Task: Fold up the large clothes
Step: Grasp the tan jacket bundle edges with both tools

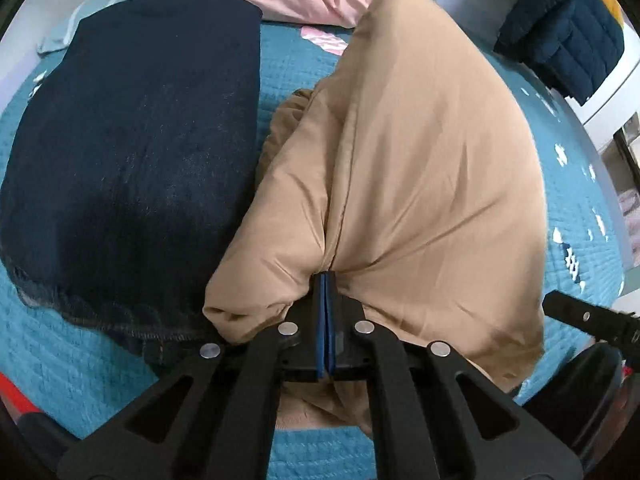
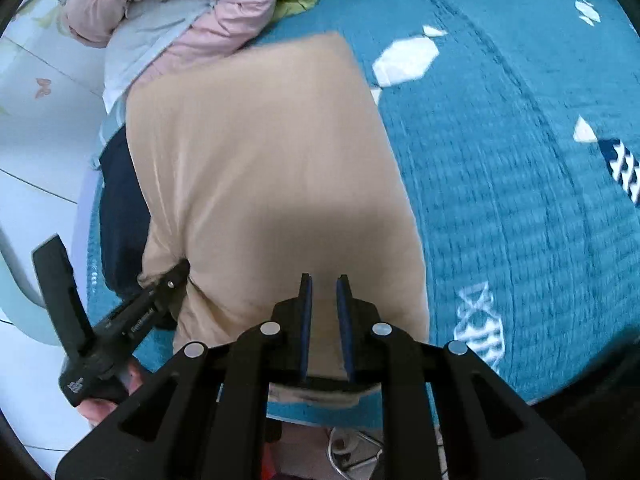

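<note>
Bedroom; work surface is a bed w/ a teal quilted bedspread (image 2: 500, 160), white fish-like prints, soft and giving underneath. Nearest, the left gripper (image 1: 326, 280) is clamped tight on a pinch of the tan padded garment (image 1: 420, 160) at its near edge. The right gripper (image 2: 324, 284) hangs over the same garment's near hem, jaws slightly apart; cloth lies between the pads, grip not evident. Tan garment lies mid-bed, partly folded, puffy. Likely light, soft, slick-faced, so probably slides and springs back; best taken at hem corners or seams. Beside it, touching, a folded dark navy garment (image 1: 132, 152). Farther: pink padded jacket (image 2: 180, 4), a green item, navy-and-yellow quilted piece (image 1: 568, 32) on a white stand.
</note>
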`<action>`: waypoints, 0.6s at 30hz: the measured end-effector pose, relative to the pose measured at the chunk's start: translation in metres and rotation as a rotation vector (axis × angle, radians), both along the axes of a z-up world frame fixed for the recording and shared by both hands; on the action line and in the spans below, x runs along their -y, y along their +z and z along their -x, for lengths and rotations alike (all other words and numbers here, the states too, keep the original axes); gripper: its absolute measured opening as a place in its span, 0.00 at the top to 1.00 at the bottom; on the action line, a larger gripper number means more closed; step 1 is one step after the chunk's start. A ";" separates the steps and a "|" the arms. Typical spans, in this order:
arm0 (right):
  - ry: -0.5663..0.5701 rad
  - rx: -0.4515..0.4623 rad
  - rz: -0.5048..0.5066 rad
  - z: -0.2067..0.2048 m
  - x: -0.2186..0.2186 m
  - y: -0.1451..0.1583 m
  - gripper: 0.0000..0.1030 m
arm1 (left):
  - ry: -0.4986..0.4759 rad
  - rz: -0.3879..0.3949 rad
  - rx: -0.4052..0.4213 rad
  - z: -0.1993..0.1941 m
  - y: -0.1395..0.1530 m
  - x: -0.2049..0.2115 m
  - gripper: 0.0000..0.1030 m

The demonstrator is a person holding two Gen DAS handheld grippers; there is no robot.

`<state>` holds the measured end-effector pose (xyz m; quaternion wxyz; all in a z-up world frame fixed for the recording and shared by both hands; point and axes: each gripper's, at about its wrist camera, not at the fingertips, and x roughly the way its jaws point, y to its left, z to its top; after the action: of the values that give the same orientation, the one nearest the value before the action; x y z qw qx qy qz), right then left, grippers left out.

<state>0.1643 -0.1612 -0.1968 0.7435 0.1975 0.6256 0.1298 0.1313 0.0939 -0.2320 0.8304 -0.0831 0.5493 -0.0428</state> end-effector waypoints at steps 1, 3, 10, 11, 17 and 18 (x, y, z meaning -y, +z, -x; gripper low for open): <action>0.012 -0.031 0.002 -0.001 -0.001 -0.017 0.87 | -0.009 -0.041 0.009 0.000 -0.003 0.004 0.98; -0.010 -0.071 0.000 -0.003 -0.011 -0.048 0.91 | -0.035 -0.116 0.031 0.001 -0.005 0.017 0.98; -0.020 -0.069 -0.011 0.006 0.003 -0.032 0.91 | -0.054 -0.215 0.039 0.007 0.015 0.032 0.98; -0.025 -0.069 -0.030 0.008 0.008 -0.025 0.87 | -0.054 -0.220 0.053 0.006 0.026 0.035 0.98; -0.007 0.061 0.044 -0.011 0.017 0.029 0.87 | -0.049 -0.069 0.136 -0.011 0.093 0.036 0.97; -0.008 0.064 0.059 -0.020 0.018 0.033 0.87 | -0.054 -0.060 0.142 -0.021 0.096 0.040 0.96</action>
<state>0.1842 -0.1797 -0.1642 0.7692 0.1737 0.6042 0.1146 0.1524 0.0536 -0.1356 0.8680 -0.0401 0.4920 -0.0544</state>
